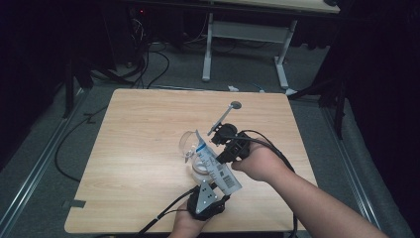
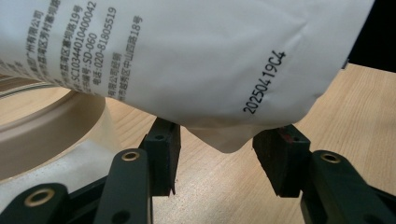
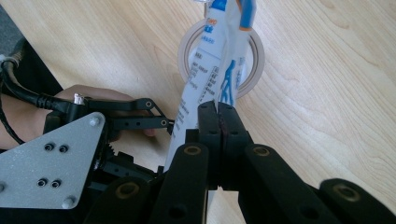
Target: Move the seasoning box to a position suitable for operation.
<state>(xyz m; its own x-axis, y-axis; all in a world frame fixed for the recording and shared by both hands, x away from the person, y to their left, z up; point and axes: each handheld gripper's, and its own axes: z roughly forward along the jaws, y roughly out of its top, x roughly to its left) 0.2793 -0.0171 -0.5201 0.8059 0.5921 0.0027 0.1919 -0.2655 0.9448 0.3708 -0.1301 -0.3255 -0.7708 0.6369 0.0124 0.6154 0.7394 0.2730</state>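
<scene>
High view: at the left your left gripper (image 1: 214, 191) sits by the table's (image 1: 138, 148) near edge, jaws apart, a corner of the white packet (image 1: 218, 166) hanging between the pads without touching them. The packet hides most of the tape roll (image 1: 198, 166) below it. To the right, your right gripper (image 1: 223, 148) is clamped tight on the packet's edge.

Dark room; grey floor (image 1: 247, 74), cables (image 1: 148, 64), white-legged desk (image 1: 247, 29) behind wooden table (image 1: 138, 148).
</scene>
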